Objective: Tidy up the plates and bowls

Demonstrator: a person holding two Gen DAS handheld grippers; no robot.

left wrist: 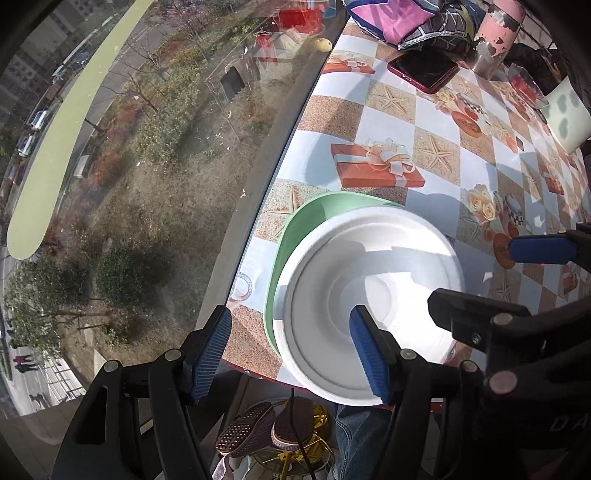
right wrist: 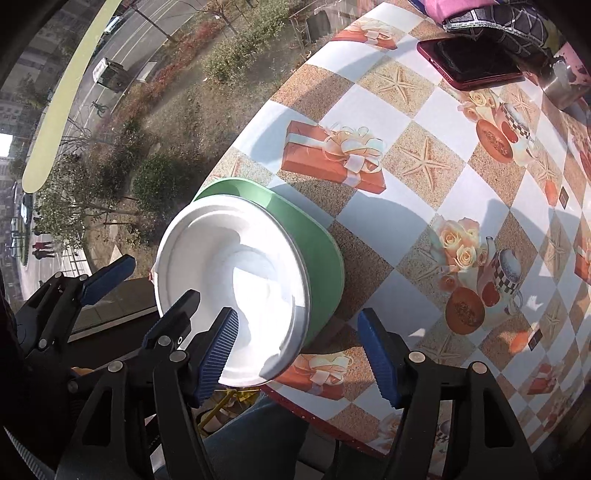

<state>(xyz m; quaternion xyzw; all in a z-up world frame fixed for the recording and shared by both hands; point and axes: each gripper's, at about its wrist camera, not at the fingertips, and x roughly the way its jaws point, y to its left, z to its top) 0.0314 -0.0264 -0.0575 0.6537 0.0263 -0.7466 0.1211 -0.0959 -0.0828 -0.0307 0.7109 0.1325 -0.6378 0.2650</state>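
Note:
A white foam bowl (left wrist: 354, 295) rests on a green plate (left wrist: 295, 229) at the near left corner of the table, both overhanging the edge a little. They also show in the right wrist view, bowl (right wrist: 236, 258) and green plate (right wrist: 314, 251). My left gripper (left wrist: 291, 350) is open, its jaws astride the bowl's near left rim, right finger over the bowl's inside. My right gripper (right wrist: 299, 354) is open, its jaws astride the bowl's near right rim. Its fingers (left wrist: 539, 249) show in the left wrist view too. Neither gripper holds anything.
The table (left wrist: 436, 158) has a checked cloth with gift and starfish prints. A red phone (left wrist: 424, 72), a pink metal cup (left wrist: 495, 40), cloth bags (left wrist: 406, 18) and a white cup (left wrist: 569, 114) stand at the far side. A window borders the table's left edge.

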